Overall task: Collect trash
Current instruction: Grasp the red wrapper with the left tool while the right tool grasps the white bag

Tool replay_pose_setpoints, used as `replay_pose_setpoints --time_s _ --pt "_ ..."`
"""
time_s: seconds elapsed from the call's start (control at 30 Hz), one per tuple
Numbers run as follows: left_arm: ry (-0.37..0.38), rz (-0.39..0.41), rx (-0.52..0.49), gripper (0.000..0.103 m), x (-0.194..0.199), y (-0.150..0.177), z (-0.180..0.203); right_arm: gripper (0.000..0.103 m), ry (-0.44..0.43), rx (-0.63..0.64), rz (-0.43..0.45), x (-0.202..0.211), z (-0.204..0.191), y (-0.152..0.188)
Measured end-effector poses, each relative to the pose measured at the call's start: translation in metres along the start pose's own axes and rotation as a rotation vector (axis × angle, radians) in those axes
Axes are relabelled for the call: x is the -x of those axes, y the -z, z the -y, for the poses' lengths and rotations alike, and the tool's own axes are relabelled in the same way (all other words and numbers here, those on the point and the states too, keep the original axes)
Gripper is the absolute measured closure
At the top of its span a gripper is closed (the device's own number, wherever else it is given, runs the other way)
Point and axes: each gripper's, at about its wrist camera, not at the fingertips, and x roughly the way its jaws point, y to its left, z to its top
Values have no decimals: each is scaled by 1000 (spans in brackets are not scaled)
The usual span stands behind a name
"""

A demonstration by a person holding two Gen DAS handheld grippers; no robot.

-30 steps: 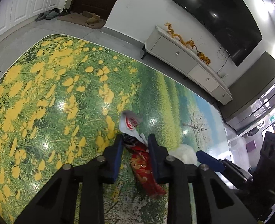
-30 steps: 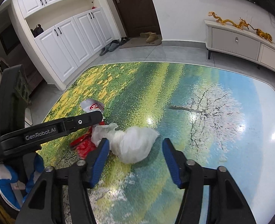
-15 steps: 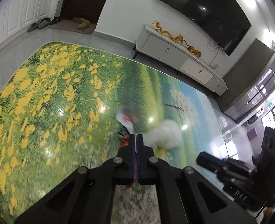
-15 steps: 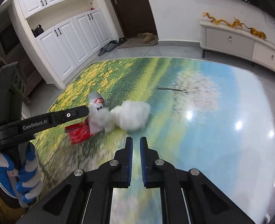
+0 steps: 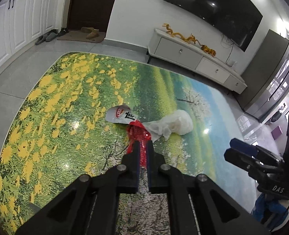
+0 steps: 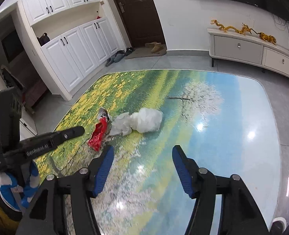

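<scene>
Three pieces of trash lie together on the meadow-print table [image 5: 66, 98]: a red foil wrapper [image 5: 137, 131] [image 6: 98, 137], a white printed wrapper [image 5: 119, 114] [image 6: 103, 114] and a crumpled clear plastic bag [image 5: 175, 123] [image 6: 144, 120]. My left gripper [image 5: 142, 145] [image 6: 79, 131] hovers just short of the red wrapper. Its jaws are opening from a narrow slit, and the wrapper shows through the gap but lies on the table, not pinched. My right gripper [image 6: 142, 168] [image 5: 232, 148] is opening wide above bare table, nearer to me than the bag, with nothing between its jaws.
A white TV cabinet [image 6: 242, 49] with golden dragon figures stands against the far wall under a dark screen. White cupboards [image 6: 72, 54], a dark door and shoes lie beyond the table's far left. A blue-and-white gloved hand [image 6: 7, 184] holds the left gripper.
Both grippers drew back and up from the trash. Each snapped shut half a second ago and has reopened, the right wide, the left only a slit. The trash stayed on the table.
</scene>
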Motion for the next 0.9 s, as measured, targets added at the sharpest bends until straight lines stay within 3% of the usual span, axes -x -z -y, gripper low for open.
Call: replay_pose_setpoints --time_s 0.07,0.1,0.43,0.5,0.67,0.77,0.9 --pt "-11 -10 1 61 -10 -1 -1 42 -9 5 -6 -9 -1 -4" --pt "-16 -7 0 60 -13 -1 -1 42 -10 11 -11 -17 -1 -9" --pt "-62 -21 -83 62 -51 -8 6 42 -18 8 -42 -78 6 -36" --pt "-77 -10 -113 74 -51 -5 8 44 -19 7 -53 -89 7 -36" --pt "-62 -6 -124 78 -47 0 7 78 -20 36 -66 -98 3 -33" --pt "-56 -5 -123 81 -42 6 7 86 -16 41 -64 -93 2 -29" --pt "-51 -6 -112 87 -32 13 8 88 -26 19 -42 -68 6 -21"
